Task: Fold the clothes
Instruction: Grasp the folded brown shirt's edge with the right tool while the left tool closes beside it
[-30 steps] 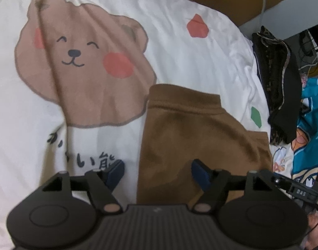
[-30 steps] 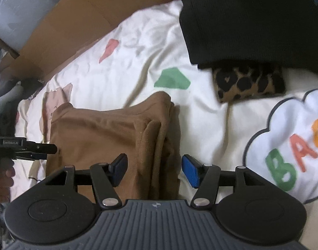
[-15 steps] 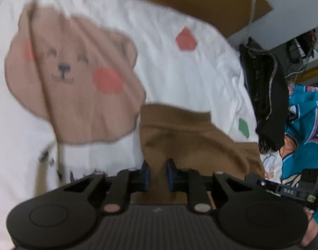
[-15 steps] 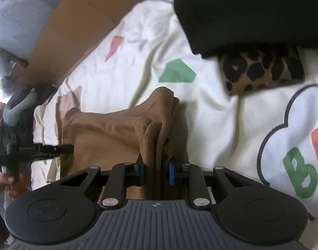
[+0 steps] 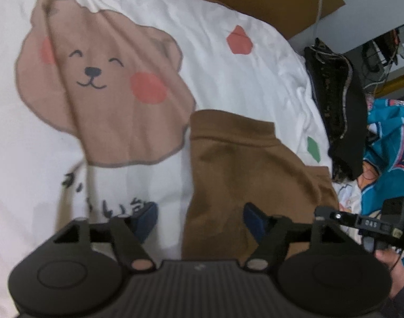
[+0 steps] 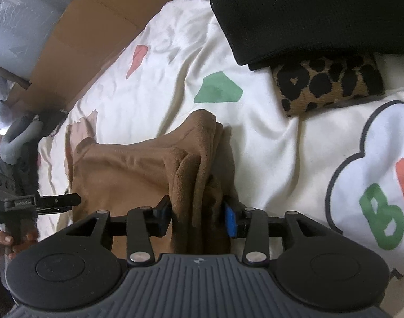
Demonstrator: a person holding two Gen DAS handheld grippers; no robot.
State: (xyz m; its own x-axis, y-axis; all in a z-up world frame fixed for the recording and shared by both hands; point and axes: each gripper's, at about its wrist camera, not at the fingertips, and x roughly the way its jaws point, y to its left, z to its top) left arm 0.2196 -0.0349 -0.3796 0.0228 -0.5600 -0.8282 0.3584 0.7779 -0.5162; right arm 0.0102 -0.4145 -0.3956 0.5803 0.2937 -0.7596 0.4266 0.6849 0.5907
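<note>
Half a second ago both tongs were nearly pressed together; left tongs now opening, spread over the near-left edge of the brown garment on the bed. Right tongs opening around its bunched right edge. Folding appears finished; next, withdraw cleanly.

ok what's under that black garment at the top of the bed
A leopard-print piece sticks out from under the black garment, both lying on the white cartoon bedcover. How far it extends underneath is hidden.
</note>
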